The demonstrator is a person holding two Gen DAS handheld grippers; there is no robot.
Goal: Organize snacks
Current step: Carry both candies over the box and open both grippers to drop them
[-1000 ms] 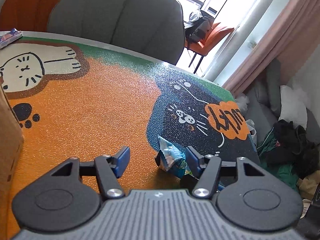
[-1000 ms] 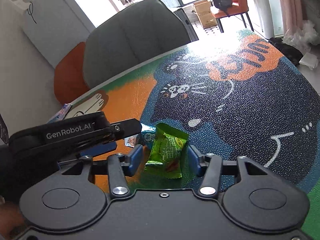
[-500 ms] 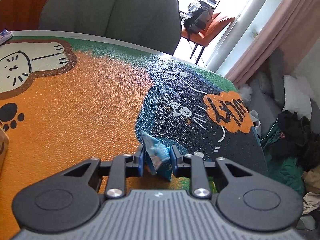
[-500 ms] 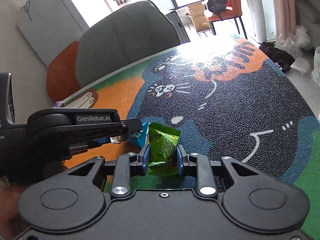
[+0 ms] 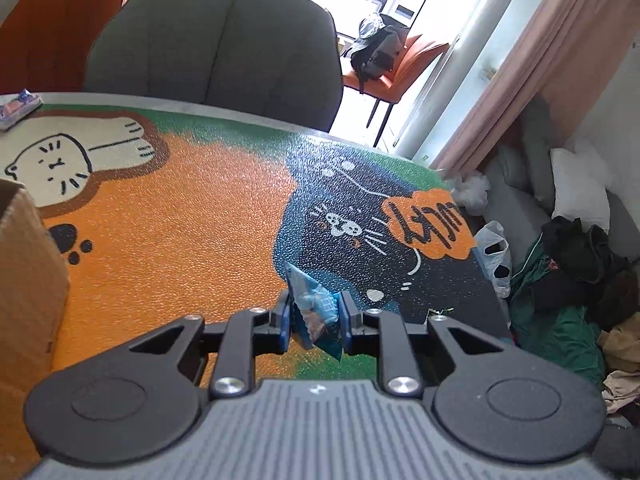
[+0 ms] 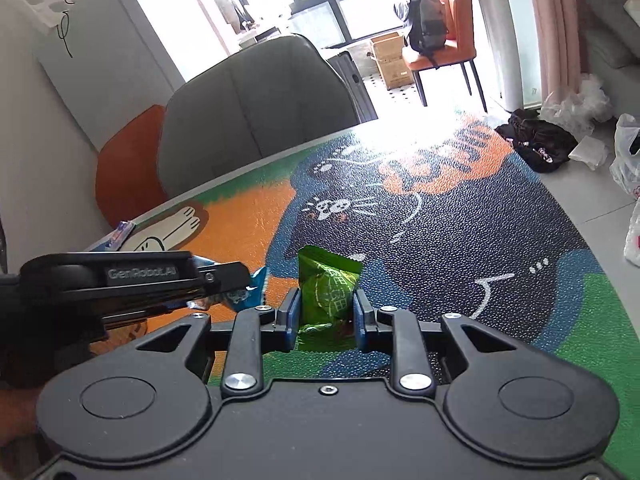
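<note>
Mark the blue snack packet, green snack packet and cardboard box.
blue snack packet (image 5: 314, 306): left wrist view, crumpled middle.
green snack packet (image 6: 328, 288): right wrist view, printed front.
cardboard box (image 5: 28, 280): left wrist view, side wall.

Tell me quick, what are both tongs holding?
Left tongs: shut on the blue snack packet.
Right tongs: shut on the green snack packet.

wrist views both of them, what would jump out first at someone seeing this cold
The loud cartoon cat mat covering the table, orange on the left and dark blue on the right, grabs the eye first. Next, each gripper is pinching a snack: the left gripper holds a blue packet, the right gripper a green packet. A cardboard box stands at the left edge of the left wrist view.
</note>
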